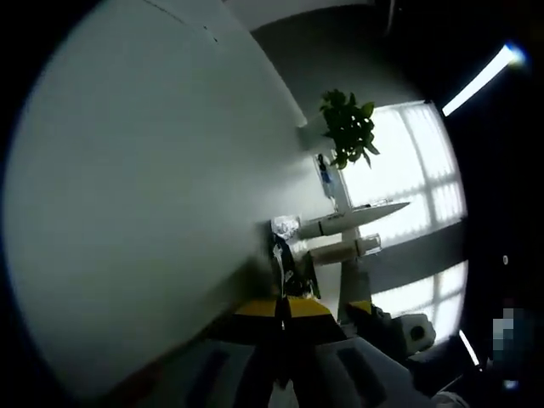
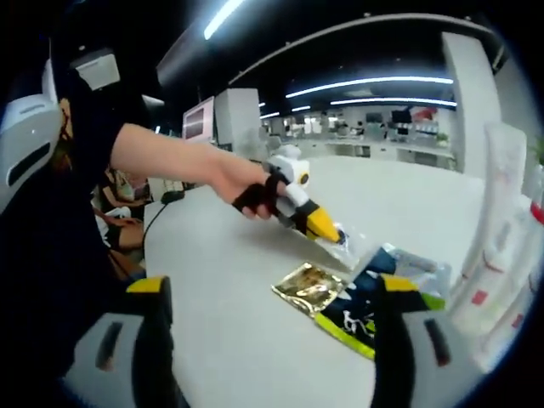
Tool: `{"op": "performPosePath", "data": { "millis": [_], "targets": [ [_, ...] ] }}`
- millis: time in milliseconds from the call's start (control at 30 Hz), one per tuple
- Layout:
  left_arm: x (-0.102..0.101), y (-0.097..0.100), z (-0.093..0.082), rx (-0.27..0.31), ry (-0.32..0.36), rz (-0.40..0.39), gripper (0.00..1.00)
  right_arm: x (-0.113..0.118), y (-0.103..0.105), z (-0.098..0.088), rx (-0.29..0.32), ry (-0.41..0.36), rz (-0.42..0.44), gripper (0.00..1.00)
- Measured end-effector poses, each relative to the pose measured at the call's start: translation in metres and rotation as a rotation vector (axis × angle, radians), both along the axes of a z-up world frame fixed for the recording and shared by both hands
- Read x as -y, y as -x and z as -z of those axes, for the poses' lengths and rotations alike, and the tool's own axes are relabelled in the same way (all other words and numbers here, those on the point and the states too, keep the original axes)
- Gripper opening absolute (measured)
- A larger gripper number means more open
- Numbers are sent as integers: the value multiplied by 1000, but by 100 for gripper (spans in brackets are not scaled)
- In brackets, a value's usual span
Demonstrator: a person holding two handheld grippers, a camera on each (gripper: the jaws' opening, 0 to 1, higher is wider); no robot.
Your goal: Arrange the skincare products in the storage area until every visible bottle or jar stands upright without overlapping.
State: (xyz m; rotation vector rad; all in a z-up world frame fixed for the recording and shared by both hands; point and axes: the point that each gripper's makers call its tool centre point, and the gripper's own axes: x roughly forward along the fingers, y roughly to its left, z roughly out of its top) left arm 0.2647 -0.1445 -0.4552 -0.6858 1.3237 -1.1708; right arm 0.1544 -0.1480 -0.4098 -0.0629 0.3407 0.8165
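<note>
Right gripper view: your right hand-held gripper (image 2: 270, 340) stands wide open over the white desk (image 2: 238, 323), holding nothing. Between its jaws lie a gold sachet (image 2: 308, 286) and, just beside it, a dark packet (image 2: 367, 316) edged in green. White tubes (image 2: 501, 246) stand upright at the right edge. Your hand (image 2: 246, 189) holds the left hand-held gripper (image 2: 342, 237), its yellow tip down on a clear wrapper (image 2: 361, 248) beyond the sachet.

Left gripper view: your left hand-held gripper (image 1: 286, 316) shows its yellow-tipped jaws drawn together; what they pinch cannot be told. The view is rolled. Past the tips lie dark packets (image 1: 289, 268), two white tubes (image 1: 348, 234) and a leafy plant (image 1: 350, 127) against bright windows (image 1: 416, 170).
</note>
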Motion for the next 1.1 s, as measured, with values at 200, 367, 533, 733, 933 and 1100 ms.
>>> {"op": "performPosePath", "data": {
  "millis": [200, 367, 533, 733, 933, 1100],
  "targets": [
    [0, -3, 4, 2, -46, 9, 0, 1, 1, -2, 3, -22, 1, 99],
    [-4, -6, 5, 30, -85, 1, 5, 0, 3, -3, 2, -38, -7, 98],
    [-6, -5, 3, 55, -96, 14, 16, -2, 4, -5, 9, -42, -18, 96],
    [-8, 3, -3, 68, -121, 37, 25, -6, 6, -7, 11, -40, -23, 97],
    [-15, 7, -8, 97, -134, 52, 25, -12, 7, -13, 25, -48, -35, 96],
    [-21, 6, -9, 111, -146, 48, 25, -15, 10, -14, 26, -40, -45, 96]
  ]
}}
